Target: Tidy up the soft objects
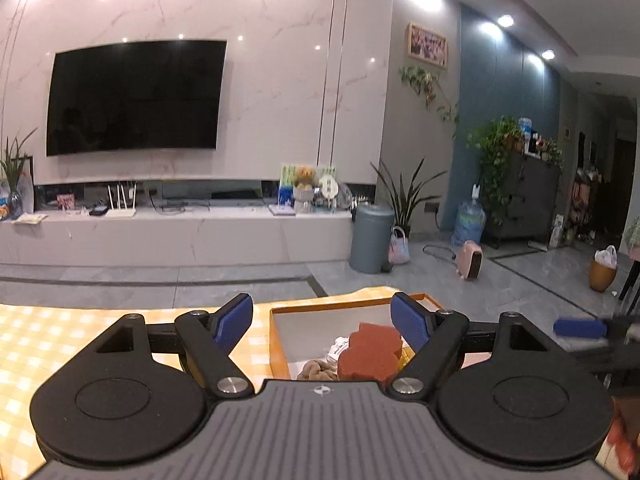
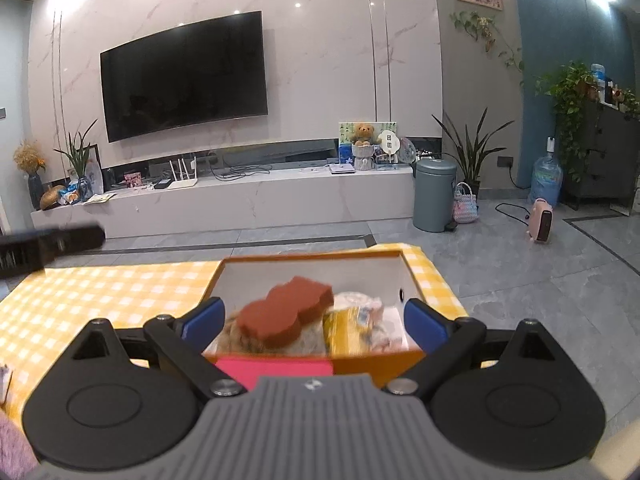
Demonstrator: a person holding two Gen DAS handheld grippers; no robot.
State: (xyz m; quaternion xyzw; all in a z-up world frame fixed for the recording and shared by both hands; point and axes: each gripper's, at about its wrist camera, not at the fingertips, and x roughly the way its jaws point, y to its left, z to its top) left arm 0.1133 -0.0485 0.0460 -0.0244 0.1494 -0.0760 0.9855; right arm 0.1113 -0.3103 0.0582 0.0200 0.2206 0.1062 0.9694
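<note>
Orange-rimmed box (image 1: 280, 344) on checked tablecloth (image 1: 80, 332) holds red-brown sponge (image 1: 372, 350), tan plush item (image 1: 316, 370). Left gripper (image 1: 322, 322) spread wide, empty.

Right wrist view: right gripper (image 2: 314, 324) spread wide, empty; sponge (image 2: 288, 314) atop yellow packet (image 2: 344, 328). Sorting judged nearly done; pink fluffy item (image 2: 12, 444) at frame edge possibly left.

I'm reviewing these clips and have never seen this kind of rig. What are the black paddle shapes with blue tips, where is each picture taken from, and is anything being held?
There is no robot here: a person holds a two-finger gripper in each hand, with a fisheye camera on each looking along its fingers. One picture looks past the left gripper, the other past the right gripper; the blue tips are their finger pads. Both stand open and hold nothing. Ahead, on a yellow checked tablecloth, sits an orange box holding a reddish-brown sponge, something brown and fuzzy and a yellow packet.
</note>
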